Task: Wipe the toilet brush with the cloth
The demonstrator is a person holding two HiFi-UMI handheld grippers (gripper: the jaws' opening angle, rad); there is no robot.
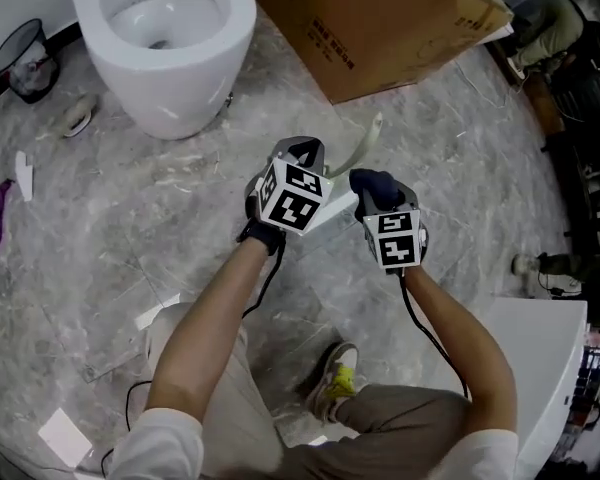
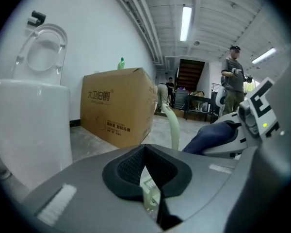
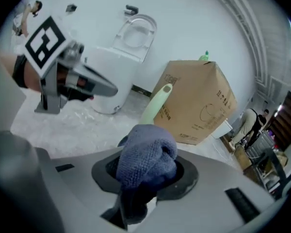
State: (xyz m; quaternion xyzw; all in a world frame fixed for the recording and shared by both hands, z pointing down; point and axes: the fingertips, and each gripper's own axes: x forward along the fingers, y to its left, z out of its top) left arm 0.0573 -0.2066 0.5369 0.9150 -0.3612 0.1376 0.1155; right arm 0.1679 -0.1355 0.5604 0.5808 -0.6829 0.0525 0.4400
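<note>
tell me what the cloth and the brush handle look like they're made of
Cloth: soft blue fabric, probably microfibre or terry, matte, with a visible looped weave. Brush handle: likely plastic, pale green, smooth with a slight sheen.

Toilet [image 1: 170, 48] and cardboard box [image 1: 380, 18] stand ahead; open floor [image 1: 280, 80] runs between them.

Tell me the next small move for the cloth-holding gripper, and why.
Probably slide the right gripper, shut on the blue cloth, up the pale green toilet brush toward its free end: the left gripper clamps the brush's other end, and the cloth sits close by that grip.
</note>
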